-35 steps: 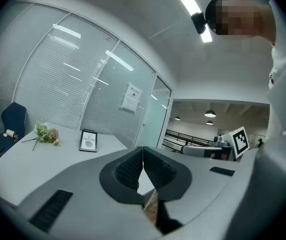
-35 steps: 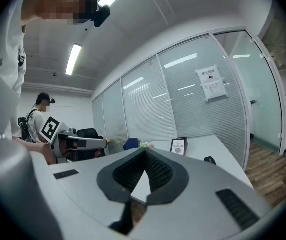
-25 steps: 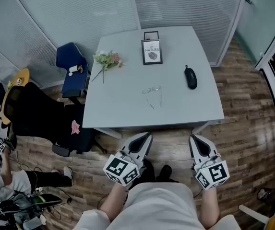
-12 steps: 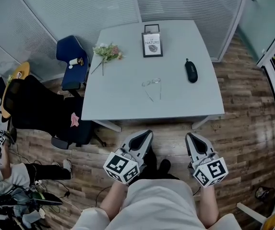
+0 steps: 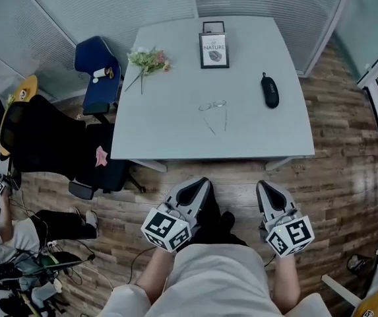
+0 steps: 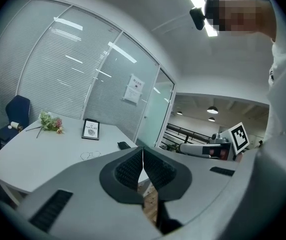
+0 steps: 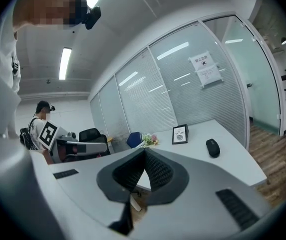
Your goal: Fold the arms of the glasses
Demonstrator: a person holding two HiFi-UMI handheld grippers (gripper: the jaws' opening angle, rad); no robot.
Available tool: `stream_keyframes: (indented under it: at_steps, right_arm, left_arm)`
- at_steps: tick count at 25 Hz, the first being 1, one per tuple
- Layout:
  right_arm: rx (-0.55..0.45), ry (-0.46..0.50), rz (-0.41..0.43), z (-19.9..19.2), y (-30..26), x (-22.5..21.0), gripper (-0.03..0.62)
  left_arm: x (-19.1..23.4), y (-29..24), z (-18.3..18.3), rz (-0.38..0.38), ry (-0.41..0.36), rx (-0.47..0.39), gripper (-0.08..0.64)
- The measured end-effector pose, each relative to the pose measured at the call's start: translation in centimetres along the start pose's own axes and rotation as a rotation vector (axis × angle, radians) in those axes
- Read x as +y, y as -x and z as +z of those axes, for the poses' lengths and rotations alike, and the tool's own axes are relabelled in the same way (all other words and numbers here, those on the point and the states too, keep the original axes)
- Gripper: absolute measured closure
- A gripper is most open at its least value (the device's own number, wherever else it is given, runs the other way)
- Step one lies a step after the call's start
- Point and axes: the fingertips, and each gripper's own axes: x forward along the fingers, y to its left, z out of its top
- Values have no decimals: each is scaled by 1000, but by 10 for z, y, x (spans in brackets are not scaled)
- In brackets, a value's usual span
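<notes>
On the table point(image 5: 162, 131), head view, glasses point(image 5: 213, 111) lie arms spread, left gripper point(image 5: 200, 185) and right gripper point(image 5: 264, 189) low and well short of it. Left gripper view: jaws pressed together, empty. Right gripper view: jaws likewise together.

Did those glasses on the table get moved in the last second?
No. The glasses lie just as before, nearer me than the picture frame, left of the black case; only the camera shifted.

grey table point(image 5: 169, 114), blue chair point(image 5: 94, 59), black case point(image 5: 270, 91)
</notes>
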Motion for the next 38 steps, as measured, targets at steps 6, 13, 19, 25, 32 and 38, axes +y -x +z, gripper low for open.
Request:
stream_keyframes:
  at_steps: [6, 13, 19, 25, 32, 38]
  right_arm:
    - [76, 41, 4, -2, -40, -5, 584]
    - [115, 56, 34, 7, -99, -15, 586]
    - [131, 44, 41, 17, -149, -27, 586]
    - [130, 61, 34, 34, -187, -36, 585]
    - [119, 80, 1, 44, -210, -47, 584]
    - [152, 102, -13, 40, -222, -55, 584]
  left_arm:
    - [37, -13, 3, 12, 30, 9, 540]
    - [83, -43, 7, 12, 75, 33, 540]
    - [128, -67, 21, 23, 93, 29, 540]
    - [159, -91, 46, -3, 83, 9, 540]
    - [180, -104, 54, -25, 83, 9, 540]
    - [193, -110, 53, -18, 99, 23, 540]
